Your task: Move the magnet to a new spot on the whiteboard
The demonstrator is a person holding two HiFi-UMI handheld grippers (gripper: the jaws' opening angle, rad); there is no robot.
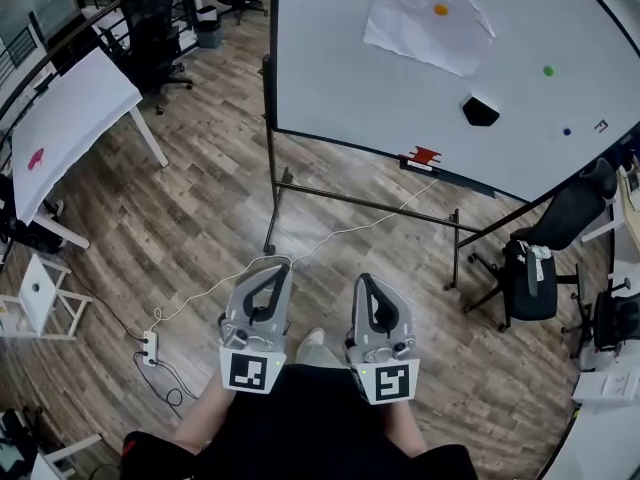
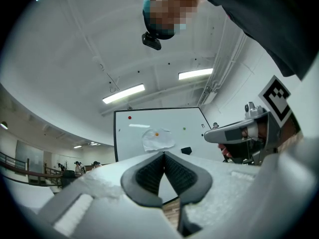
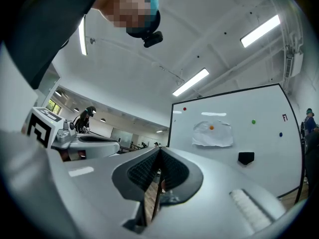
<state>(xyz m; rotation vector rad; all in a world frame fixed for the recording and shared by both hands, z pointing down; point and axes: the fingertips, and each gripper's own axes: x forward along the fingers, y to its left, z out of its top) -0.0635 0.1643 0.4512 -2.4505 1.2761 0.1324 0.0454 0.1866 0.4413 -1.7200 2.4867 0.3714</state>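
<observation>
A whiteboard (image 1: 380, 88) on a rolling stand faces me, some way ahead. An orange magnet (image 1: 440, 10) pins a crumpled sheet of paper (image 1: 425, 30) near its top. To the right sit a green magnet (image 1: 548, 70) and a small blue magnet (image 1: 567, 131). The left gripper view also shows a red magnet (image 2: 130, 117) at the board's upper left. A black eraser (image 1: 480, 111) clings below the paper. My left gripper (image 1: 274, 268) and right gripper (image 1: 363, 282) are held side by side close to my body, both shut and empty, far from the board.
A red object (image 1: 425, 155) lies on the board's tray. A white table (image 1: 70, 108) and black office chairs (image 1: 150, 28) stand at the left, another black chair (image 1: 555, 223) at the right. A power strip (image 1: 150, 346) with a white cable lies on the wooden floor.
</observation>
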